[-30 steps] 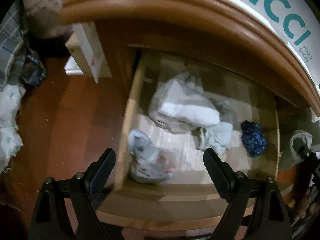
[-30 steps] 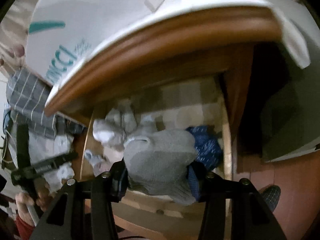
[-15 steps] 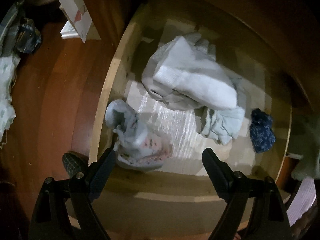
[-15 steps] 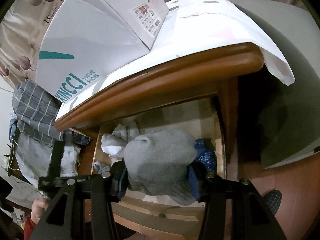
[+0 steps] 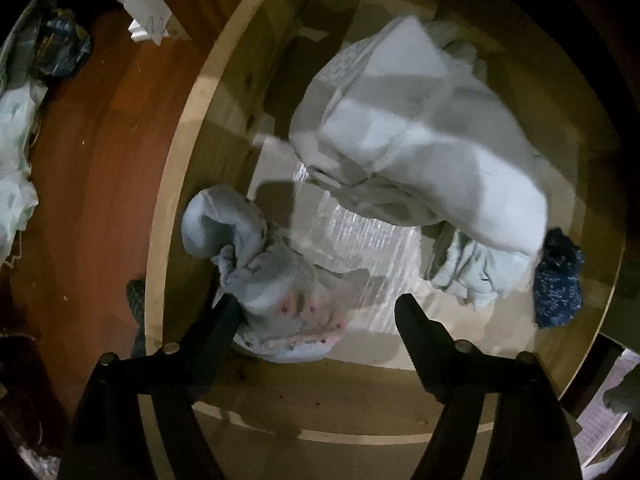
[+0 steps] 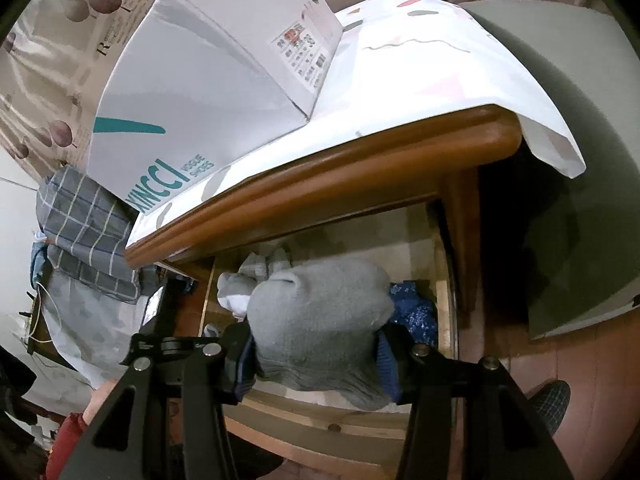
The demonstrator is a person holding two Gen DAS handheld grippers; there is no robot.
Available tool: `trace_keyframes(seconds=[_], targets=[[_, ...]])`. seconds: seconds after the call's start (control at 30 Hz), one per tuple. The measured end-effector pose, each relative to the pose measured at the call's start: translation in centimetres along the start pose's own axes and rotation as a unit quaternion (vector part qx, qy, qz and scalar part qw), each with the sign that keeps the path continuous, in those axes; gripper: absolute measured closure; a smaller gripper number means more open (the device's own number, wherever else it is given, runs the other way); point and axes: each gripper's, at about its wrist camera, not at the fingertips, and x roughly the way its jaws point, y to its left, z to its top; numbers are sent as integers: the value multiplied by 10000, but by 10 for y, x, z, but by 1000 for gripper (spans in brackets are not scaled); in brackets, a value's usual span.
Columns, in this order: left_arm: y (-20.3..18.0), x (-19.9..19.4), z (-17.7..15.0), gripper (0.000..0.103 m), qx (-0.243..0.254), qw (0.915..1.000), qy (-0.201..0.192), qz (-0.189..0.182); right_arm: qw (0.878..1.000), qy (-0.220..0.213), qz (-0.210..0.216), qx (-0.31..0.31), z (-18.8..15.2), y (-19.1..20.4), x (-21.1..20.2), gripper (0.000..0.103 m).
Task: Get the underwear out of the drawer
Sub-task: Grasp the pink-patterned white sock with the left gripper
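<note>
1. Drawer (image 5: 180, 184): pulled out of a wooden cabinet (image 6: 360, 168); several garments are held inside.
2. Left gripper (image 5: 316, 312): jaws are spread wide over the drawer's front left corner, nothing clamped. A crumpled pale blue underwear piece with pink dots (image 5: 276, 292) is seen between the fingers, touching the left finger (image 5: 220, 320).
3. Right gripper (image 6: 316, 356): closed on grey underwear (image 6: 320, 324), which is held above the drawer front.
4. Other contents: white folded cloth (image 5: 420, 140), dark blue bundle (image 5: 558, 280) at the right side.
5. Cabinet top: white shoe box (image 6: 208, 80).
</note>
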Motion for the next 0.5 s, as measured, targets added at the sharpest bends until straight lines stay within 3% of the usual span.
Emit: trace_keyframes(seconds=[0.23,0.5], targets=[[0,8,12,28,-57,9993,309,217,10000,-32,31,-10,2,0,-2,53],[-4,12,19,41,166,9984,365,403,10000,-45,1,18,2,-2,-3,53]])
